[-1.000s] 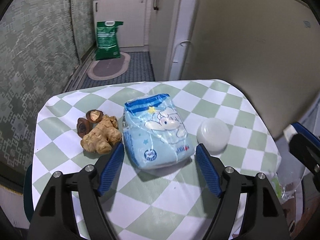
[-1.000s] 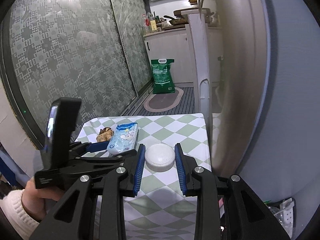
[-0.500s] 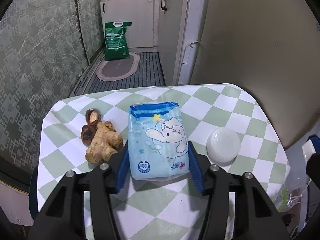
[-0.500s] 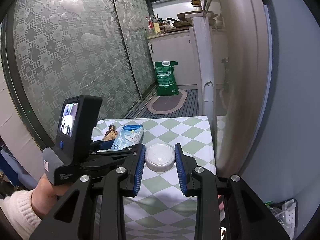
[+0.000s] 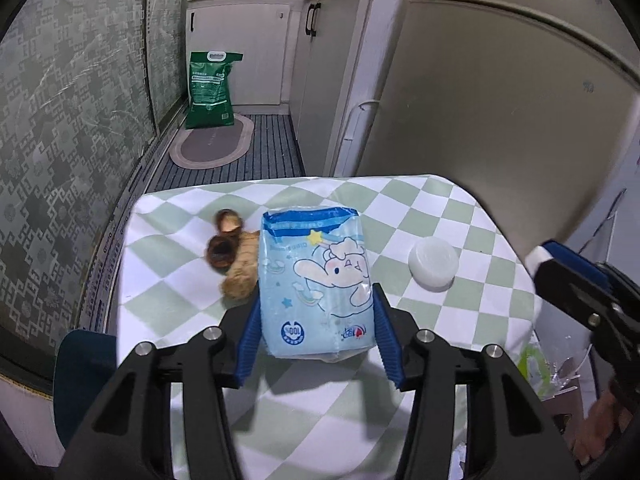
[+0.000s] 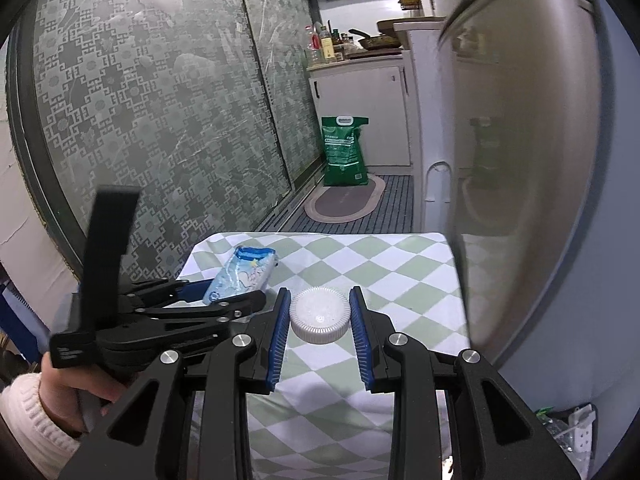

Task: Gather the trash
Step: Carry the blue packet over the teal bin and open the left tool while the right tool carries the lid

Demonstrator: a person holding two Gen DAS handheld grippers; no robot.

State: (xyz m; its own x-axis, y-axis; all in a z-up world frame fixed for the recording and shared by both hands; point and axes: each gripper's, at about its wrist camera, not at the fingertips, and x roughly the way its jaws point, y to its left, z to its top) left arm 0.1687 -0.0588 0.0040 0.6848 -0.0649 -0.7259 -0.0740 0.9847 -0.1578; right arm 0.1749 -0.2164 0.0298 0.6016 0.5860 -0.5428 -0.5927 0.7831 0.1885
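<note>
Tissue pack (image 5: 318, 284) pinched in left gripper (image 5: 316, 340), white lid (image 6: 319, 314) between spread right gripper (image 6: 319, 344), seemingly untouched.

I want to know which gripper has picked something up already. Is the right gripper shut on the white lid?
No, the right gripper has its jaws open on either side of the white lid, with gaps showing.

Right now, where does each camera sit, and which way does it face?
Left wrist: on the left gripper, looking down its fingers across the table toward the kitchen; its pads press the blue pack; right gripper at the right edge.
Right wrist: on the right gripper, facing the same way; its open fingers flank the white lid; the left hand and gripper show.
Shared: pack, lid, table, green bag.
</note>
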